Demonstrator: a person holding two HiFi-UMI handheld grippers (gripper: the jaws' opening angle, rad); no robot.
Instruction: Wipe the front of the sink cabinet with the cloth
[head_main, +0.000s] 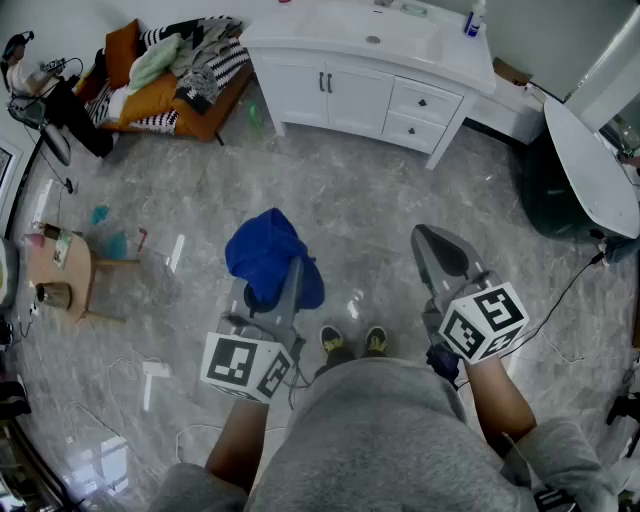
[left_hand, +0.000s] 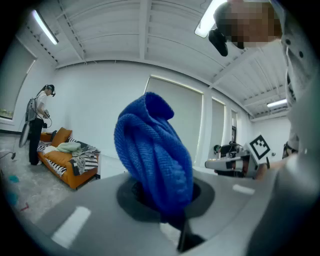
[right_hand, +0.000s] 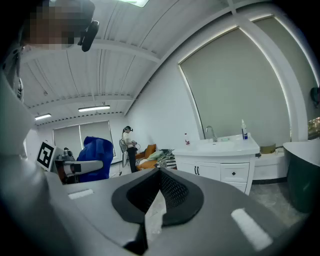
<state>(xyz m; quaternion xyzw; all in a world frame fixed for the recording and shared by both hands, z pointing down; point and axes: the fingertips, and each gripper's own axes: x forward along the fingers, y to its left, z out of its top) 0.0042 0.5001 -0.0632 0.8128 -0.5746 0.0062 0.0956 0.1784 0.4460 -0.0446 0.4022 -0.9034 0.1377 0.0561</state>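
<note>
A blue knitted cloth (head_main: 267, 256) bunches out of my left gripper (head_main: 287, 275), which is shut on it; in the left gripper view the cloth (left_hand: 156, 160) fills the middle, rising from the jaws. My right gripper (head_main: 438, 252) is shut with nothing between its jaws. The white sink cabinet (head_main: 362, 92) with two doors and drawers stands far ahead across the floor, well away from both grippers. In the right gripper view the cabinet (right_hand: 220, 169) shows at middle right, and the cloth (right_hand: 96, 157) at left.
An orange sofa (head_main: 165, 75) piled with clothes stands at the back left. A small round wooden table (head_main: 60, 270) is at the left. A dark tub (head_main: 560, 195) and white counter are at the right, with a cable on the marble floor (head_main: 340, 215). A person (right_hand: 130, 147) stands by the sofa.
</note>
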